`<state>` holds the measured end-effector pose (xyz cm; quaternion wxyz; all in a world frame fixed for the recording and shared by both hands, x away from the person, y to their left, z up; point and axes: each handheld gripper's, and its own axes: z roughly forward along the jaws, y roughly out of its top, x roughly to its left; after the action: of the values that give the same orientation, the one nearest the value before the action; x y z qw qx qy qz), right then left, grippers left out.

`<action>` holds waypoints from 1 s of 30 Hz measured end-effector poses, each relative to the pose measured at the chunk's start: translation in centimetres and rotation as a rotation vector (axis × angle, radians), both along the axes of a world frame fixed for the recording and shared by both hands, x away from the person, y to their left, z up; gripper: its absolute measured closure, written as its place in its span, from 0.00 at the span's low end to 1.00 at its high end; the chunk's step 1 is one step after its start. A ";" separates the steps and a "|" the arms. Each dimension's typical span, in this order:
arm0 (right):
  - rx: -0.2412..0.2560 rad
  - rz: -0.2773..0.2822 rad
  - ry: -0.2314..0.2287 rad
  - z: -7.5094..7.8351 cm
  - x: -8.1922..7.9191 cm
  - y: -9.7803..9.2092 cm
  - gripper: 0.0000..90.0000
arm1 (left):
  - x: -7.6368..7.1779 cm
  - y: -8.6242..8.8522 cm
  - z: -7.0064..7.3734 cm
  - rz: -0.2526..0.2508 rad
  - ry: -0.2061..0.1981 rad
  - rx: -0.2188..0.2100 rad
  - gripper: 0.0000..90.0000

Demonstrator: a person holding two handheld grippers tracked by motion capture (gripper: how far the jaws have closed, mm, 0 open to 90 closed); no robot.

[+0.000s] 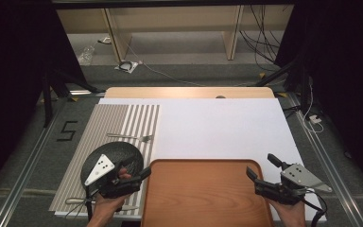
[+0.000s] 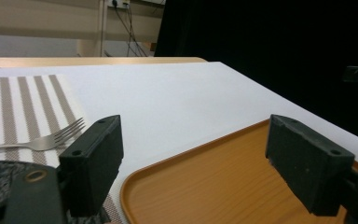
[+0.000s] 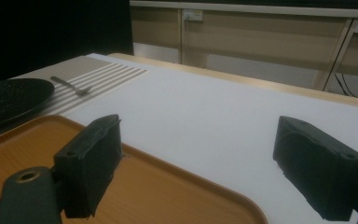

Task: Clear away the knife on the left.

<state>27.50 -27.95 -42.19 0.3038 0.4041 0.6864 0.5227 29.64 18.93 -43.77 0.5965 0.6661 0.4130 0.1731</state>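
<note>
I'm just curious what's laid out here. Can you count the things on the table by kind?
Fork: 1
Black plate: 1
Orange-brown tray: 1
Striped placemat: 1
Cutlery at the placemat's near edge: at least 1, partly hidden by the left gripper, so kind and number are unclear
Total: at least 5

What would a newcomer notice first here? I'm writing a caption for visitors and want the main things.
The big orange-brown tray at the table's near edge, lying bare between the open left gripper and open right gripper. Left of it, a black plate sits on a striped placemat, with a fork just beyond the plate.
</note>
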 end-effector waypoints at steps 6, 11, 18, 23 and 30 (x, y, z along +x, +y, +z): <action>-0.005 0.006 -0.002 0.0 -0.1 0.1 0.18 | -0.3 0.6 0.6 0.020 -0.007 0.028 0.21; -0.017 0.010 0.006 0.0 -0.1 0.2 0.18 | -0.4 1.2 1.0 0.044 0.009 0.048 0.22; -0.013 0.014 0.001 0.1 -0.2 0.2 0.19 | -0.5 0.8 1.0 0.006 0.035 0.184 0.22; -0.011 0.015 -0.003 0.1 -0.2 0.2 0.19 | -0.6 1.0 1.2 -0.013 0.055 0.214 0.23; -0.013 0.017 0.000 0.1 -0.1 0.2 0.19 | -0.3 2.8 2.2 -0.023 0.094 0.291 0.25</action>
<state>27.36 -27.71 -42.14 0.3019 0.3962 0.6932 0.5209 29.34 21.69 -41.62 0.4757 0.7575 0.4034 0.1929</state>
